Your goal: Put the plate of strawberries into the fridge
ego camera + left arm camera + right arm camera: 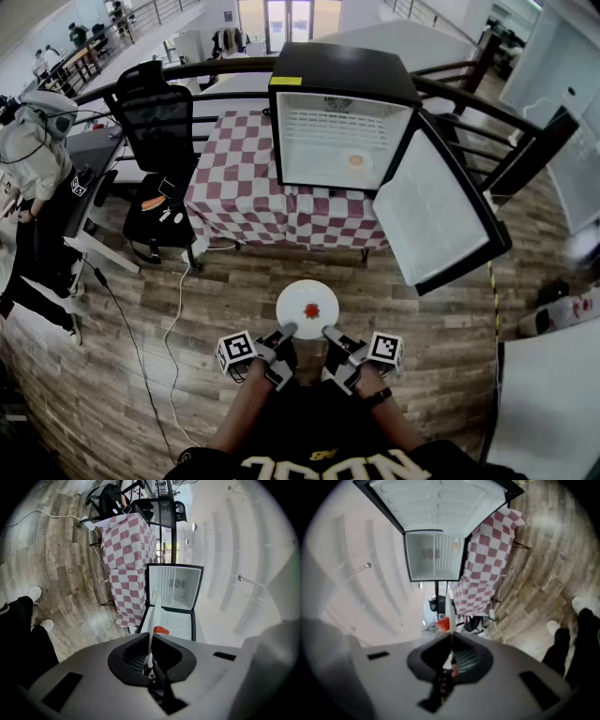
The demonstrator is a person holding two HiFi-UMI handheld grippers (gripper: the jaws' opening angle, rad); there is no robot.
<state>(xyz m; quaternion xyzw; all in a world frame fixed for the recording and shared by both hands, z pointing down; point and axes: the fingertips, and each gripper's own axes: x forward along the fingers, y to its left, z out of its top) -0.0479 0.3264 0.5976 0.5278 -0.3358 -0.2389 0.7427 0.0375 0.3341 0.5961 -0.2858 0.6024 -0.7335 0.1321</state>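
A white plate (307, 298) carrying one red strawberry (312, 310) hangs level over the wooden floor in front of me. My left gripper (284, 333) is shut on its near left rim and my right gripper (330, 333) is shut on its near right rim. In the left gripper view the plate (154, 620) runs edge-on out of the left gripper (150, 663), with the strawberry (161, 630) beside it. The right gripper view shows the same: plate (449, 616), strawberry (443, 624), right gripper (451, 656). Ahead, the small black fridge (342, 66) stands on a table with its door (436, 211) swung open to the right.
The fridge sits on a red-and-white checkered tablecloth (239, 178); a small orange item (357, 161) lies on its lower shelf. A black office chair (155, 122) and a white cable (178, 309) are at the left. A person (37, 141) stands far left. A white tabletop (553, 403) is at lower right.
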